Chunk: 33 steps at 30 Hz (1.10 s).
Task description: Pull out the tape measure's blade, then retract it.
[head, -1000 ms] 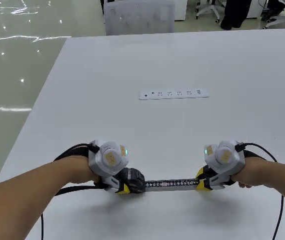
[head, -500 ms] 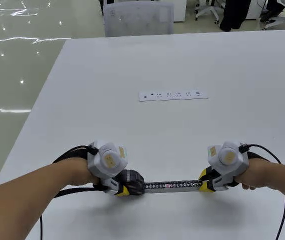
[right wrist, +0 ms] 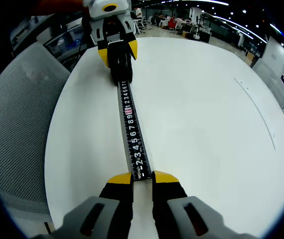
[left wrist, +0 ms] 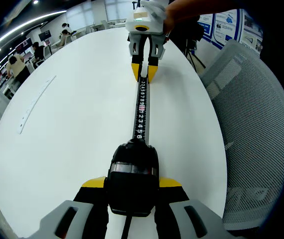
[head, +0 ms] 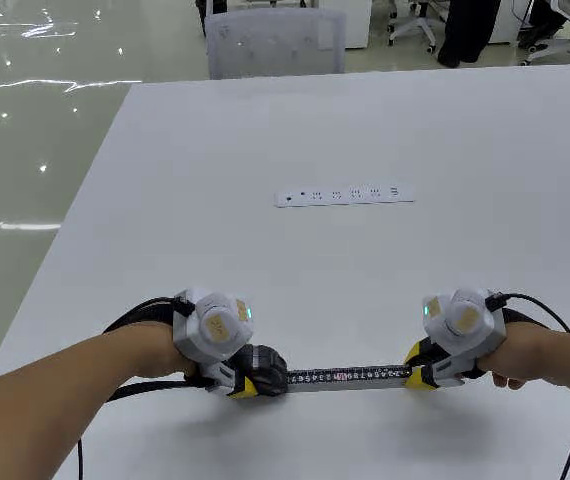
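Head view: the tape measure's case is clamped in the fingers of the left gripper. From the case, the blade is stretched rightward, its tip pinched by the right gripper.

Blade longer, right claw farther out

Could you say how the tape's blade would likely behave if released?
The blade, stretched straight between the case and the right hand-held gripper, would probably snap back. Thin and narrow, it likely buckles if pushed endwise.
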Each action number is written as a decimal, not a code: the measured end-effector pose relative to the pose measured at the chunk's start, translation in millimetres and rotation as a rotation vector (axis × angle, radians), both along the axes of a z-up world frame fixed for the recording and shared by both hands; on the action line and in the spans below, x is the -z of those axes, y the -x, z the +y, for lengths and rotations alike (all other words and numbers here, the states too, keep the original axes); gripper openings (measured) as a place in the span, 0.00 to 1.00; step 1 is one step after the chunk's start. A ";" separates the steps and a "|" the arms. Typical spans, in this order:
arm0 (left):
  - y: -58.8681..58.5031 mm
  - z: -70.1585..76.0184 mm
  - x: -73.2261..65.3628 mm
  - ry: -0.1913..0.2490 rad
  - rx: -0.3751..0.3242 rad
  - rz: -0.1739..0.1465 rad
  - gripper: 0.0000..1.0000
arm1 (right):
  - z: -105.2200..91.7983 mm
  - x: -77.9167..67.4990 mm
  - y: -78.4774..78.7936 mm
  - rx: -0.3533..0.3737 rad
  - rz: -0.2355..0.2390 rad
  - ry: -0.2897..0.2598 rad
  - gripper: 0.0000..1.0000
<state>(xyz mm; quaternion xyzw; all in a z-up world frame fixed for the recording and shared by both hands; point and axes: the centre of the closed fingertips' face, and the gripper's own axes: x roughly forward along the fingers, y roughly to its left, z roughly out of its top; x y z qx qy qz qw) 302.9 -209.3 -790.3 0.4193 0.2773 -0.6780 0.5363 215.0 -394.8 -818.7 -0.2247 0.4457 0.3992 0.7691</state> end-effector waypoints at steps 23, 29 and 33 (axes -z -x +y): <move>0.2 -0.6 -0.4 0.000 -0.003 0.001 0.32 | -17.0 -0.8 7.0 0.013 0.009 0.016 0.11; 0.6 -0.4 -1.0 0.001 -0.004 0.002 0.32 | -20.2 -0.9 8.5 0.020 0.011 0.018 0.11; 0.8 -0.2 -1.0 0.001 -0.004 0.001 0.32 | -22.9 -0.7 9.7 0.013 0.005 0.021 0.11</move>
